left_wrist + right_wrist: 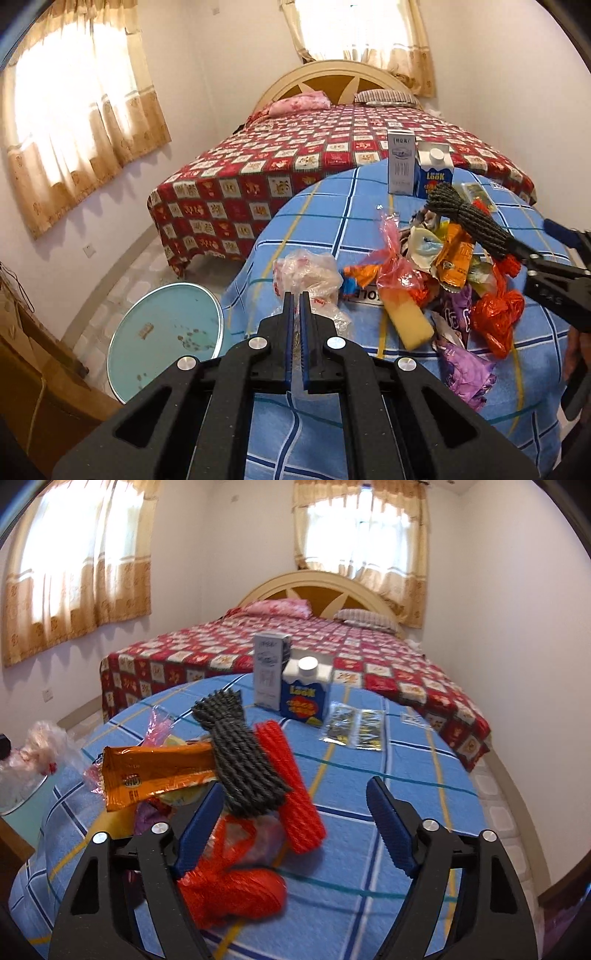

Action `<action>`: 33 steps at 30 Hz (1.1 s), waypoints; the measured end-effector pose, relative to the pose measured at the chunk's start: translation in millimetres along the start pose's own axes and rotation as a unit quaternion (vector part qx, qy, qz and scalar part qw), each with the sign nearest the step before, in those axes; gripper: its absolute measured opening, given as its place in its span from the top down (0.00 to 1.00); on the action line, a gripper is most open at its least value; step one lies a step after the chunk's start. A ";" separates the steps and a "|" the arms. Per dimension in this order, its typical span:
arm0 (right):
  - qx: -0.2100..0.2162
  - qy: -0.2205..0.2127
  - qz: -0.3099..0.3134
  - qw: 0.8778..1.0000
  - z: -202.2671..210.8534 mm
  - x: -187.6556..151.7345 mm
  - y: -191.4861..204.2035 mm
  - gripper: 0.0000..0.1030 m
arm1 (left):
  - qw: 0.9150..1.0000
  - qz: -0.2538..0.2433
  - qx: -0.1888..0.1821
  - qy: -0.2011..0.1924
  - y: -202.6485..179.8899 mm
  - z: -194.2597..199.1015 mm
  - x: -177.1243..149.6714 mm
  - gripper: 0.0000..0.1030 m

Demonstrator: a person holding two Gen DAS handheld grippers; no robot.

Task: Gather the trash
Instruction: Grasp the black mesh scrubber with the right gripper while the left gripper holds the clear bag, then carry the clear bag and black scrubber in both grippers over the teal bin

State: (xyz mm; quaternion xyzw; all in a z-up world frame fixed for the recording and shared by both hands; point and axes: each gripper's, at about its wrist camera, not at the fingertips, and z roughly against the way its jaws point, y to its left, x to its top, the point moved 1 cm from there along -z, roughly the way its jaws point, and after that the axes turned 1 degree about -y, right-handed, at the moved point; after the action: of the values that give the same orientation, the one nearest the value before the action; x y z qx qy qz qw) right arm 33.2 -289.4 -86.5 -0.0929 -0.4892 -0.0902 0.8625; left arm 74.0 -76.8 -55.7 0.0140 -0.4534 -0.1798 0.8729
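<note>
A pile of trash lies on the blue checked tablecloth (317, 206): a clear plastic bag (306, 275), orange wrapper (456, 260), yellow sponge (408, 321), red bag (496, 317), purple wrapper (467, 369) and a grey rope bundle (469, 218). My left gripper (298, 295) is shut, its tips at the clear bag; whether it pinches the bag I cannot tell. My right gripper (295, 794) is open over the pile, with the grey rope bundle (240, 753), a red foam net (291, 782) and a red bag (232, 893) between its fingers (388, 827). The orange wrapper (155, 771) lies left.
Two cartons, white (269, 672) and blue (306, 694), stand at the table's far side, with flat sachets (354, 725) beside them. A round teal stool (166, 339) stands left of the table. A bed with a red quilt (295, 166) fills the back.
</note>
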 end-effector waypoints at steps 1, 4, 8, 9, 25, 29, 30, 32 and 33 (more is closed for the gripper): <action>0.003 0.008 0.007 1.000 -5.0 0.0 3.6 0.29 | 1.000 0.000 -0.001 0.001 -0.2 -0.4 0.3 0.97; 0.017 0.041 0.015 0.999 -23.2 -2.0 9.4 0.63 | 1.000 0.002 -0.002 0.001 0.0 1.0 0.5 0.97; 0.042 0.050 0.012 0.998 -23.7 -3.8 10.2 0.88 | 1.000 0.004 0.001 -0.007 6.3 9.2 4.4 0.97; 0.044 0.047 0.011 0.998 -20.1 -3.1 10.2 0.88 | 1.000 0.004 0.003 -0.008 9.0 10.3 4.9 0.97; 0.071 0.004 0.031 0.997 7.9 44.9 60.1 0.89 | 0.996 0.027 0.082 -0.011 85.5 12.9 5.9 0.97; 0.086 -0.004 0.047 0.995 10.9 55.3 88.0 0.89 | 0.995 0.030 0.099 -0.005 103.1 10.1 0.6 0.97; 0.090 -0.005 0.050 0.995 10.9 56.5 94.0 0.89 | 0.994 0.031 0.103 -0.003 106.8 9.4 -1.6 0.97; 0.098 -0.007 0.056 0.994 10.7 58.2 106.4 0.89 | 0.993 0.033 0.111 0.001 114.2 8.3 -5.6 0.97; 0.103 -0.007 0.060 0.993 10.4 58.8 114.0 0.89 | 0.993 0.034 0.114 0.003 119.0 8.2 -7.9 0.97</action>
State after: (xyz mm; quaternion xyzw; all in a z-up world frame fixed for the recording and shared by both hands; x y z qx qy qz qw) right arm 82.4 -180.5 -38.9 -0.0335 -0.4955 0.0134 0.8678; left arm 99.1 38.1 -34.8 0.0984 -0.4684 -0.0968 0.8726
